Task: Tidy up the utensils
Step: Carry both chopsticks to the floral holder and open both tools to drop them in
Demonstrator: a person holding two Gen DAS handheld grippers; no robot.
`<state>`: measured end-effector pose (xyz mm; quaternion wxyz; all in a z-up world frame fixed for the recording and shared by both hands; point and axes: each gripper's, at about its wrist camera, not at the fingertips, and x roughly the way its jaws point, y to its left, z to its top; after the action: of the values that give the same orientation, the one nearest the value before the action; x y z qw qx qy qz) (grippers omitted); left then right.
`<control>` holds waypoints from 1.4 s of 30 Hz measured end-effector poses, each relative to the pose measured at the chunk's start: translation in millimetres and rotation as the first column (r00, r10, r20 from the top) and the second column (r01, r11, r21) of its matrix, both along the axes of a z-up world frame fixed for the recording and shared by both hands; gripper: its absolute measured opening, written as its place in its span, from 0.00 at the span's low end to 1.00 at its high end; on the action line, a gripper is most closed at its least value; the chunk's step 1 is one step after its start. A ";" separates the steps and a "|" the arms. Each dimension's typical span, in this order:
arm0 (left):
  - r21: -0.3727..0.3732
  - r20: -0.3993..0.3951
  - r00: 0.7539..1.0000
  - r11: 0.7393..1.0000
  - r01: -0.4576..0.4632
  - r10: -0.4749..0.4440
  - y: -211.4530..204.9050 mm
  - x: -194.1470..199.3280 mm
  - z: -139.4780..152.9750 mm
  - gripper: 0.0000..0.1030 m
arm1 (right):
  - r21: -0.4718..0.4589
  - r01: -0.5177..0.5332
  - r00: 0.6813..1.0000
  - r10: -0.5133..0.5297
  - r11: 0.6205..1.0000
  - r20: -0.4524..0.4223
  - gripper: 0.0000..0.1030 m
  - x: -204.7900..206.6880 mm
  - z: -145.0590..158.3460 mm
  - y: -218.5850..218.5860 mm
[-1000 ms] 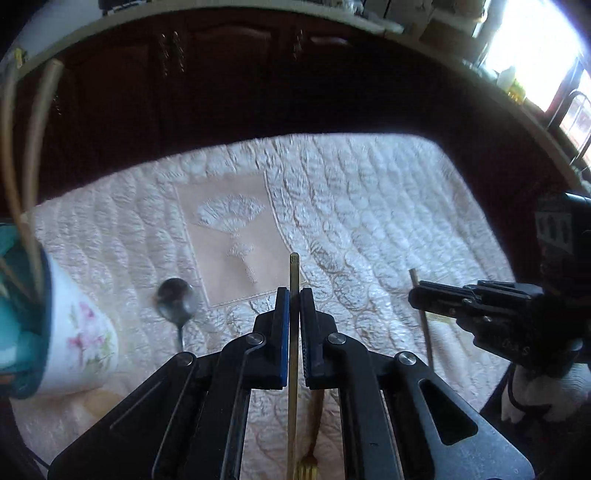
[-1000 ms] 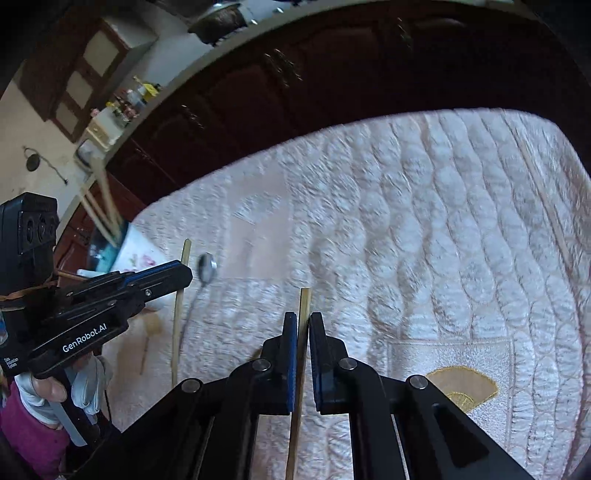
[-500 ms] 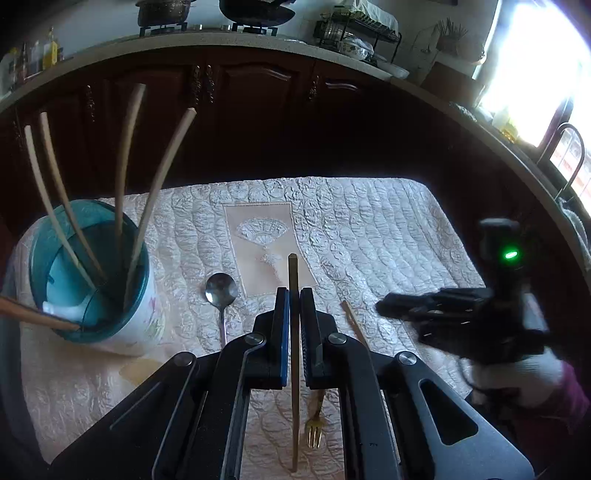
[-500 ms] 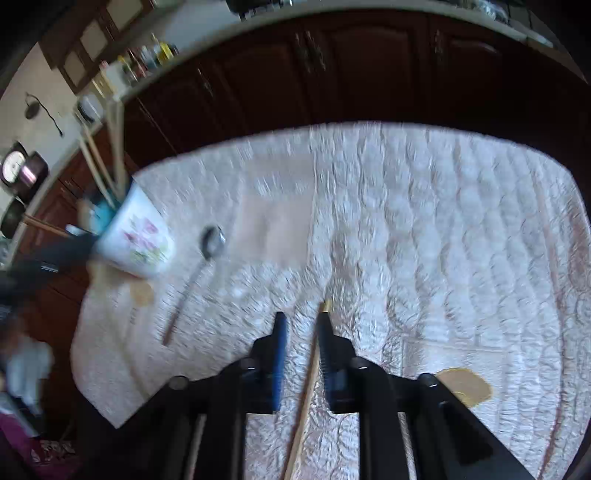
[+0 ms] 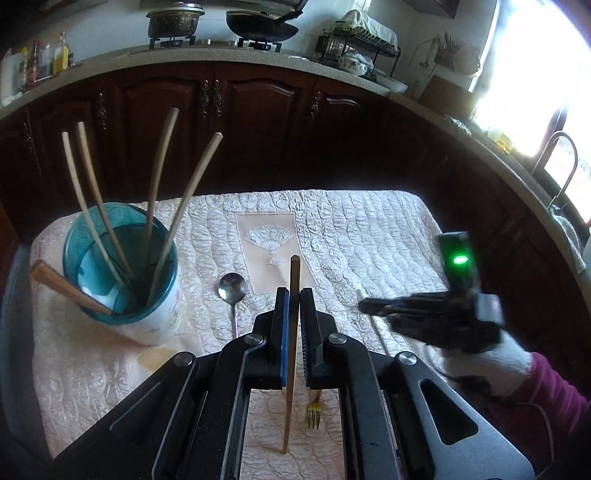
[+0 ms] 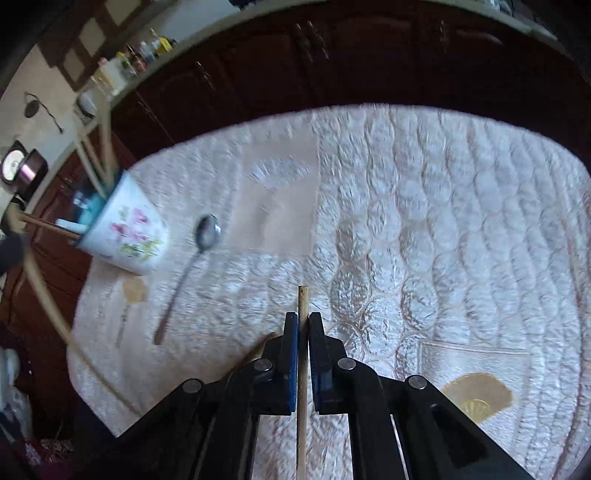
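**Op A:** Over by the far-left corner of the quilted cloth [image 5: 369,229] stands the floral cup [image 5: 147,317], and I count four pale sticks plus one brown-handled piece in it. I'd call us a bit past halfway.

**Op B:** What's loose?

**Op A:** On the cloth, a spoon [image 5: 232,291] just right of the cup, bowl end away from me, and a small fork [image 5: 314,415] near my edge, partly hidden under my left hand-held gripper [image 5: 291,306]. That one is clamped narrow on a chopstick [image 5: 293,280], whose lower end hangs above the cloth.

**Op B:** And your right side?

**Op A:** My right hand-held gripper [image 6: 303,332] is pinched on a second chopstick [image 6: 302,302], held over the middle of the cloth, well apart from the cup. So two sticks in hand, then spoon and fork to collect.

**Op B:** Anything in the way?

**Op A:** The sticks already in the cup fan out wide, so I judge a new one could snag on them going in. The spoon lies close to the cup's base too. Behind the counter are dark cabinets [image 5: 258,122] and a stove with pans [image 5: 258,26]; none of that interferes.
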<state>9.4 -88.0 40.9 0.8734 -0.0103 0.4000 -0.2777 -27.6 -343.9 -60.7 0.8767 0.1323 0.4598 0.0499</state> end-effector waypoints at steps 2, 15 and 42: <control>-0.008 0.004 1.000 1.000 -0.004 0.004 4.7 -2.8 2.0 0.04 | 0.004 -0.008 0.999 0.008 1.000 0.051 0.05 -11.5 20.8 2.2; -0.030 0.061 0.997 0.999 -0.039 0.041 26.9 -20.8 28.1 0.04 | 0.001 -0.070 0.965 0.068 0.998 0.254 0.05 -50.1 109.2 19.0; -0.100 0.137 0.983 0.989 -0.111 0.125 77.5 -18.5 88.8 0.04 | -0.080 -0.169 0.893 0.187 0.982 0.409 0.05 -9.0 199.8 81.0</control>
<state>-9.0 -10.5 129.7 0.9134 -0.0540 0.3218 -0.2434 -36.7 -262.9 139.1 0.9486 0.0574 0.2744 0.1472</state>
